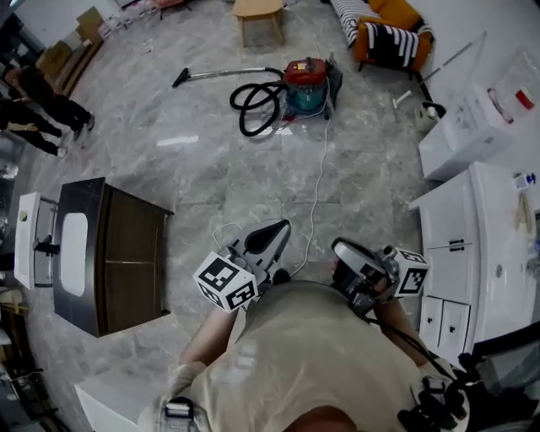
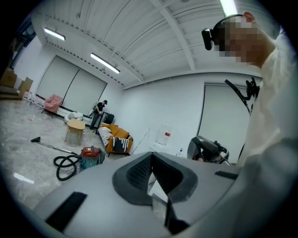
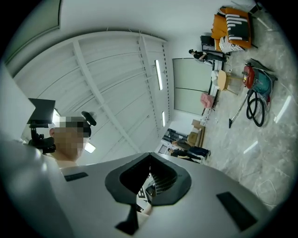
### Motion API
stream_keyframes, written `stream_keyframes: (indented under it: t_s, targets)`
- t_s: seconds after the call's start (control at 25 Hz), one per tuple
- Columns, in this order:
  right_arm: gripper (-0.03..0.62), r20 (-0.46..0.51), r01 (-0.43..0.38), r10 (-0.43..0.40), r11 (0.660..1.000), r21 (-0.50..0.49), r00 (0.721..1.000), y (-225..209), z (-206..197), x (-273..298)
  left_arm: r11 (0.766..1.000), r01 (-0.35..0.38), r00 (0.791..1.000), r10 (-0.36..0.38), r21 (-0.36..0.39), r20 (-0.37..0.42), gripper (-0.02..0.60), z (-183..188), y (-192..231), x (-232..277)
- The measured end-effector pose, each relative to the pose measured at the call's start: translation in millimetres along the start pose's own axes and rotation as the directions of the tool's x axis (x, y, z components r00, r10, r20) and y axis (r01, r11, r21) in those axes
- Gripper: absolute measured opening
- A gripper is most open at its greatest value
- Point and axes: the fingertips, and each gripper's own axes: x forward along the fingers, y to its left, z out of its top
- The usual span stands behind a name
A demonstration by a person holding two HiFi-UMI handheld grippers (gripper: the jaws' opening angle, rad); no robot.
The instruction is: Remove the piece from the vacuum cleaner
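The vacuum cleaner (image 1: 308, 84), red lid on a teal body, stands on the marble floor far ahead of me. Its black hose (image 1: 253, 105) is coiled to its left, and the wand (image 1: 224, 76) lies flat beyond that. The vacuum cleaner (image 2: 91, 156) also shows small in the left gripper view, and the vacuum cleaner (image 3: 256, 81) appears in the right gripper view. My left gripper (image 1: 261, 245) and right gripper (image 1: 359, 266) are both held close to my chest, far from the machine. The left gripper (image 2: 151, 155) is shut with nothing in it. The right gripper (image 3: 150, 155) points upward, also shut and empty.
A white power cord (image 1: 319, 194) runs across the floor from the vacuum toward me. A dark cabinet with a basin (image 1: 110, 253) stands on the left and a white cabinet (image 1: 472, 253) on the right. Beyond are an orange armchair (image 1: 388, 34), a wooden stool (image 1: 259, 17) and people (image 1: 42, 105).
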Motion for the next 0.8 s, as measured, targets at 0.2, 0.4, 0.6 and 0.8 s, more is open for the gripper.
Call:
stream_keyframes:
  t_s: [0.2, 0.4, 0.6, 0.8]
  targets:
    - [0.003, -0.040, 0.000, 0.000, 1.000, 0.005, 0.999, -13.3, -19.5, 52.4, 1.000, 0.026, 0.999, -0.026, 0.016, 0.038, 0.003, 20.5, 29.4, -40.8]
    - [0.003, -0.073, 0.009, -0.008, 1.000, 0.005, 0.997, -23.8, -35.9, 87.5, 1.000, 0.031, 0.999, -0.031, 0.004, 0.044, 0.003, 24.7, 54.7, -66.0]
    - [0.003, -0.077, 0.021, -0.022, 1.000, -0.007, 0.997, -26.5, -44.0, 106.4, 0.999, 0.041, 0.999, -0.041, 0.015, 0.026, 0.003, 24.7, 72.7, -76.0]
    - [0.003, -0.062, 0.044, -0.046, 0.999, -0.031, 0.997, -28.2, -40.8, 106.9, 0.998, 0.023, 1.000, -0.024, 0.059, 0.014, 0.003, 23.6, 83.1, -70.8]
